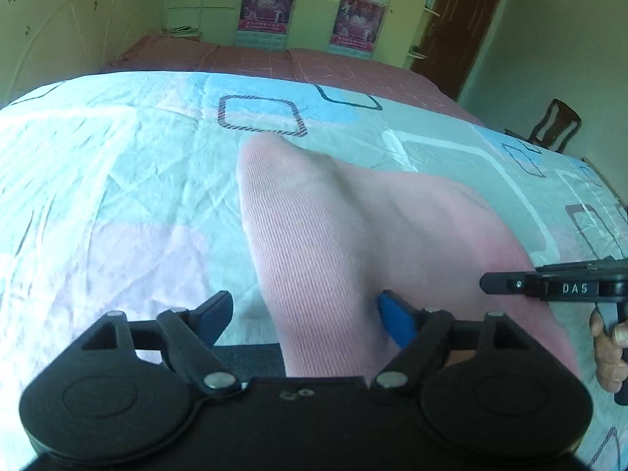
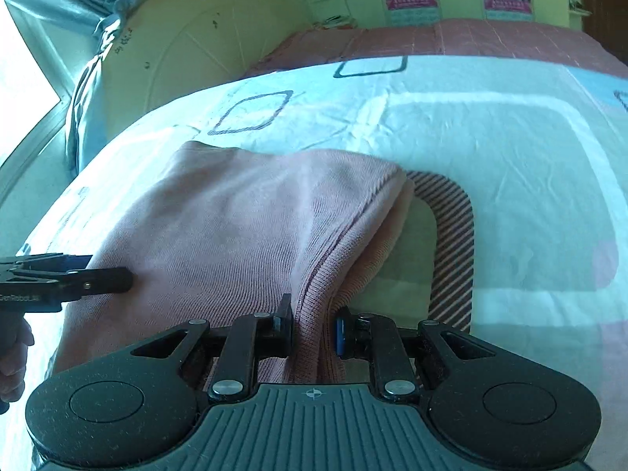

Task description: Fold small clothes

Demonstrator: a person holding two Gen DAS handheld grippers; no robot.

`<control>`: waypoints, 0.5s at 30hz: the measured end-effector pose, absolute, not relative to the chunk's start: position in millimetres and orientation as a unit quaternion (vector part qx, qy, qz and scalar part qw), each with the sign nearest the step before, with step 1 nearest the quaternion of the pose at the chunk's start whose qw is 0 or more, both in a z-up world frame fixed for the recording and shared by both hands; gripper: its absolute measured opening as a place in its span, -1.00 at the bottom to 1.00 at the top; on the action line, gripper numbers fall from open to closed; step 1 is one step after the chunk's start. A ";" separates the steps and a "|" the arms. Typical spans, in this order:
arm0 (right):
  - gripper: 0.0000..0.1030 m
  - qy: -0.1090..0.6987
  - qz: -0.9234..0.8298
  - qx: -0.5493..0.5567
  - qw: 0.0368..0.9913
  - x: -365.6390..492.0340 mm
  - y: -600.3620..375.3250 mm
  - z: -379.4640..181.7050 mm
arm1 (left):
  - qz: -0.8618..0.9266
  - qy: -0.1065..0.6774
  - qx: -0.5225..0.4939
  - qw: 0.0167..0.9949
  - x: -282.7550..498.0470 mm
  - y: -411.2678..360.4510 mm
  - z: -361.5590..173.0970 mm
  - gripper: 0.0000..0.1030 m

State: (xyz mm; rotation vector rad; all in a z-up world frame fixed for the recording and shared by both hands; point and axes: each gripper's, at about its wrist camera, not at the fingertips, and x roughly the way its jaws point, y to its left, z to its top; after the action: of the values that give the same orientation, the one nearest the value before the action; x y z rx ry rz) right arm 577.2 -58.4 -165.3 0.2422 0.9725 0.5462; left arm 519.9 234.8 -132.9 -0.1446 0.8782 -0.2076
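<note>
A pink knitted garment (image 1: 353, 216) lies folded over on the patterned bed sheet (image 1: 117, 176). My left gripper (image 1: 306, 314) stands open, its jaws wide apart with a band of the pink cloth running between them; the left pad is clear of it. In the right wrist view the garment (image 2: 235, 216) shows a doubled edge on its right side. My right gripper (image 2: 312, 329) is shut on that ribbed edge, near me. From the side, the left gripper (image 2: 127, 278) rests over the garment's left part, and the right gripper (image 1: 486, 283) comes in from the right.
The sheet (image 2: 510, 176) covers the bed's near part, with a maroon blanket (image 1: 274, 59) beyond it. A headboard (image 2: 188, 59) and curtain (image 2: 90, 78) stand to the left. A chair (image 1: 553, 121) and a door (image 1: 463, 19) are at the right. A person's hand (image 1: 608, 353) holds the right gripper.
</note>
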 end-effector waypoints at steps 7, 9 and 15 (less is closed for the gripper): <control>-0.65 0.463 0.245 0.117 0.844 579.4 -54.3 -164.8 | -0.108 0.424 -0.115 0.892 522.3 250.0 -145.2 0.53; -0.60 0.463 0.240 0.112 0.846 573.9 -59.2 -156.9 | -0.100 0.417 -0.095 0.898 519.0 248.3 -131.5 0.48; -0.37 0.377 0.222 0.043 0.898 555.8 -59.7 -102.6 | -0.127 0.351 -0.024 0.928 510.3 235.6 -83.8 0.01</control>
State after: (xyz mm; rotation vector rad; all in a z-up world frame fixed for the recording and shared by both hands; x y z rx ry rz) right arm 555.8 -59.7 -102.6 0.0893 0.7801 0.4589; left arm 510.3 235.6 -83.8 -0.0485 0.7186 -0.2601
